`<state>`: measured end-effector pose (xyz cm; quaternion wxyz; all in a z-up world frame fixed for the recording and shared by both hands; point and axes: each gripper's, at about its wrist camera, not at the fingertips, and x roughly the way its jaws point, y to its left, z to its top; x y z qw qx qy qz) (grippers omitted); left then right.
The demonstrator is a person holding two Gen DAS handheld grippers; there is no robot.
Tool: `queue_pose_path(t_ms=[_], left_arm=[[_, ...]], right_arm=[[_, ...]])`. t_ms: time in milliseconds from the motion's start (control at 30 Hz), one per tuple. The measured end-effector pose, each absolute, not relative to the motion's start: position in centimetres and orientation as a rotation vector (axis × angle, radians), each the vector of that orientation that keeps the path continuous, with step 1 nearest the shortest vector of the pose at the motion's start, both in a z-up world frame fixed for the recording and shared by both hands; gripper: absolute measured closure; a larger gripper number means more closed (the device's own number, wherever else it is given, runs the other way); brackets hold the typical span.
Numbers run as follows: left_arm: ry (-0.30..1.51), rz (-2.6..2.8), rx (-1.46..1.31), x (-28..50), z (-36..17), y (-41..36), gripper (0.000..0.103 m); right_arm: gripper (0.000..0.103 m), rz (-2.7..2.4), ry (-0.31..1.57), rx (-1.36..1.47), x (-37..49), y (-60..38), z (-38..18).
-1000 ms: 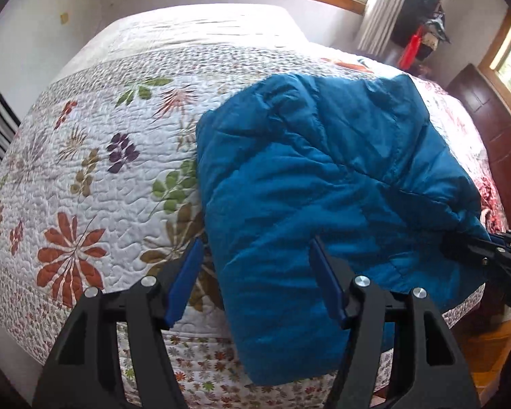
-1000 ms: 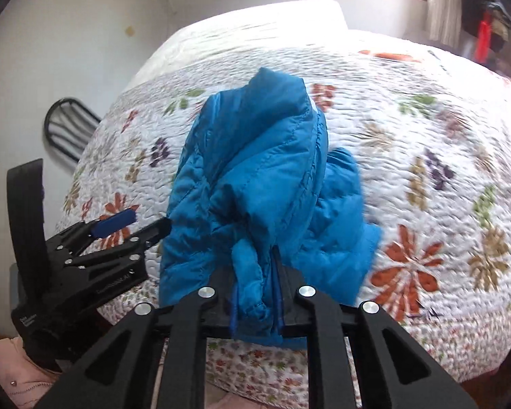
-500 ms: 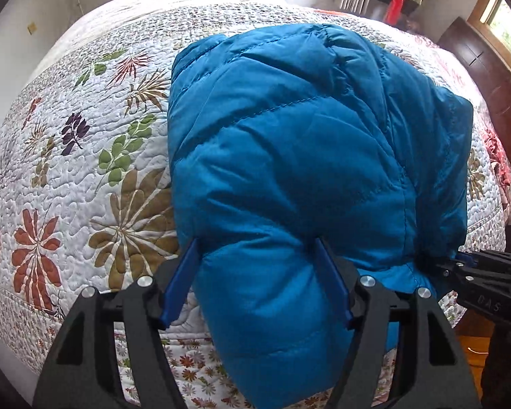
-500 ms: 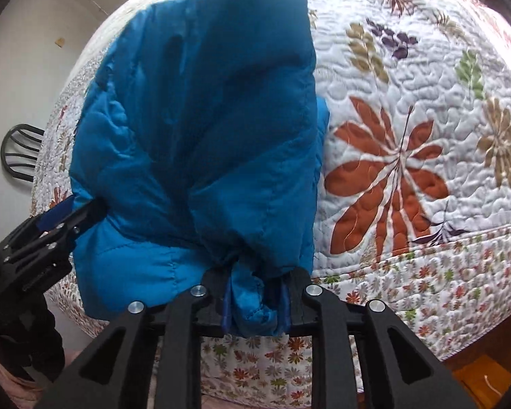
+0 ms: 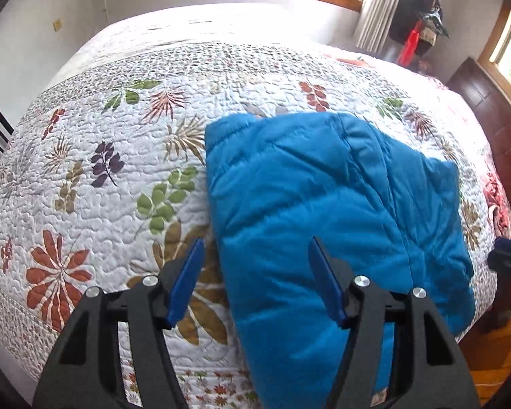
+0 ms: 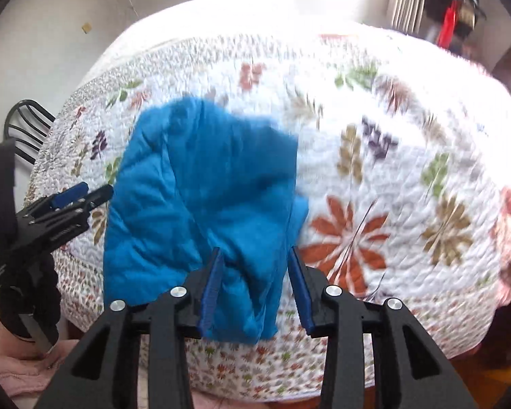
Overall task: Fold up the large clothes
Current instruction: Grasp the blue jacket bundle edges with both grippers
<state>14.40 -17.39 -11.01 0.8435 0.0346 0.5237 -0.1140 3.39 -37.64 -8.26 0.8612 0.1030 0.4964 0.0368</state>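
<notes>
The blue jacket (image 5: pixel 323 211) looks soft, puffy and light. Both the left gripper (image 5: pixel 255 279) and the right gripper (image 6: pixel 255 286) have jaws spread. Grab its near edge.

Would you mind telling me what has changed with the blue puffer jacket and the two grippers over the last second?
The right gripper, clamped on a bunch of the blue quilted puffer jacket a second ago, has opened and let it go; the fabric now lies loose between its fingers. The jacket, lifted half a second ago, has settled folded near the edge of the floral quilted bedspread. The left gripper stayed open, holding nothing.
</notes>
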Motion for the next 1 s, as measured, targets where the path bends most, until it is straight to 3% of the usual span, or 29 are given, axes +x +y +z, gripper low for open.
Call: queue_pose_path(t_ms=[100, 267, 500, 767, 1000], left_arm=[[1.101, -0.222, 0.066, 15.5, -11.0, -18.0, 0.040], [1.111, -0.215, 0.059, 17.0, -11.8, -18.8, 0.040], [1.184, -0.256, 0.047, 16.2, -13.9, -20.1, 0.040], [1.203, -0.227, 0.133, 15.8, -16.5, -21.7, 0.040], [1.234, -0.254, 0.131, 16.5, -15.8, -21.2, 0.042]], right_arm=[[0.063, 0.172, 1.019, 0.207, 6.5, -36.3, -7.9], [0.066, 0.189, 1.106, 0.207, 12.3, -34.1, -12.0], [0.083, 0.114, 1.231, 0.330, 10.2, -37.9, -17.5], [0.085, 0.116, 1.209, 0.440, 10.1, -38.4, -21.5], [0.084, 0.149, 1.181, 0.450, 9.2, -39.0, -19.4]])
